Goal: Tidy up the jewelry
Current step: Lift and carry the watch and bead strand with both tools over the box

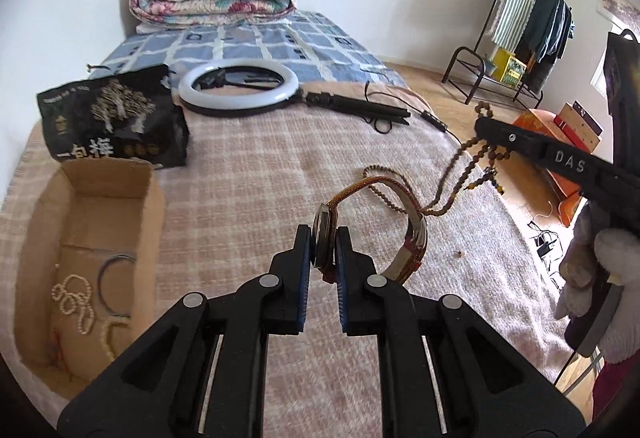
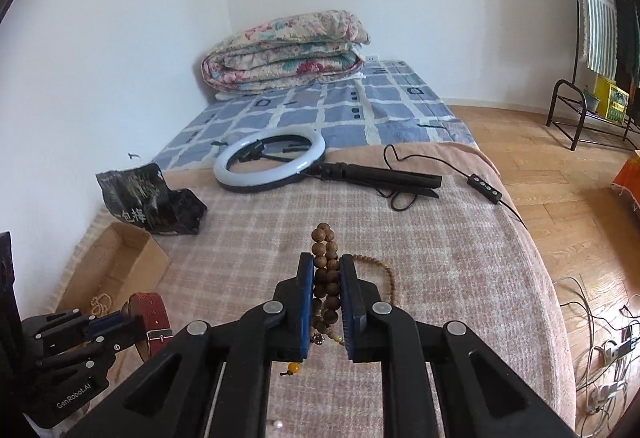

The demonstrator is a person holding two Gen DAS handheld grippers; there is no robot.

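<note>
At the far left, an open cardboard box (image 1: 86,234) stood on the pink checked blanket (image 1: 248,166), and inside it lay a string of pale pearls (image 1: 74,298), a thin dark bangle (image 1: 114,286) and a cream bead bracelet (image 1: 110,338). Just behind the box there was a black snack bag (image 1: 114,118) with white characters, and further back a white ring light (image 1: 238,86) with its folded black stand lay flat on the bed. In the middle, the left gripper (image 1: 324,244) was closed on a watch (image 1: 322,238), its blue pads pressing the two sides of the case, so the watch was held on edge and its woven red and yellow strap (image 1: 412,242) curved away to the right above the blanket. To the right, the right gripper (image 2: 326,284) was clamped on a bundle of brown wooden beads (image 2: 326,278); some large beads stood up above the fingertips, and an amber bead hung under the pads. A thinner strand of small beads (image 1: 450,178) hung from that gripper down to the blanket near the watch strap. At the far right edge, a hand in a white glove (image 1: 600,278) held the handle of the right gripper, and behind it a clothes rack (image 1: 520,18) stood by the wall.
</note>
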